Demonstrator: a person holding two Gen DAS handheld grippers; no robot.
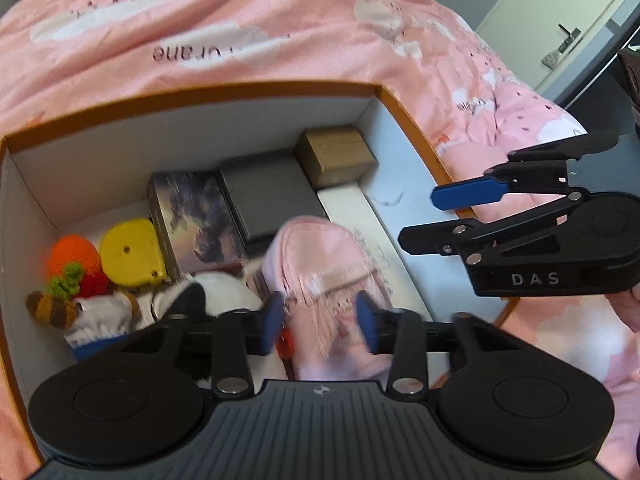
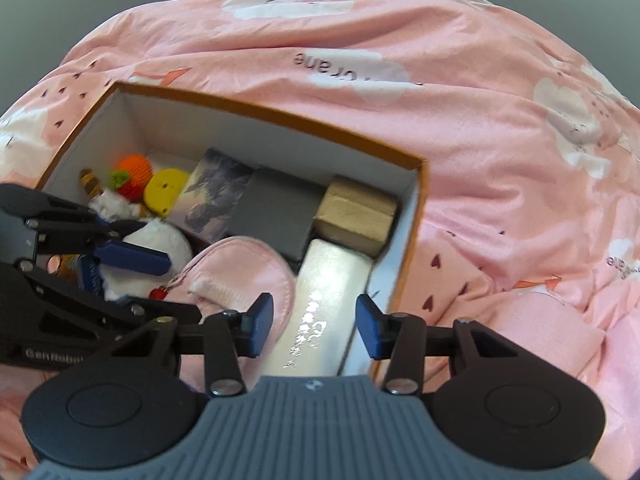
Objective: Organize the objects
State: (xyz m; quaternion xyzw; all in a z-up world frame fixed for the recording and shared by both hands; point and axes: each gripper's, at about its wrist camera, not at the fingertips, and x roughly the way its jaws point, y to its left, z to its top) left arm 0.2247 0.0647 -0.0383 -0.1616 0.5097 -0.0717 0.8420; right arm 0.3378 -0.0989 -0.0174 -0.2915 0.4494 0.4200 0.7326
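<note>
Overall, orange-rimmed box [image 1: 384,92] sat on bed's pink quilt [image 1: 200,20], frame centre; pale door [image 1: 560,32] upper right. Left gripper [image 1: 319,322] fingers straddled pink pouch [image 1: 320,264] inside box, contact unclear. Right gripper [image 2: 315,326] fingers open over silver box [image 2: 324,300].

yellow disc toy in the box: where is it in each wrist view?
Left wrist view: yellow disc, lower left, between the orange knitted toy and the picture-printed box.
Right wrist view: yellow disc, left of centre, with the same neighbours.
Shared landmark: the brown cardboard block in the storage box's far right corner.
</note>
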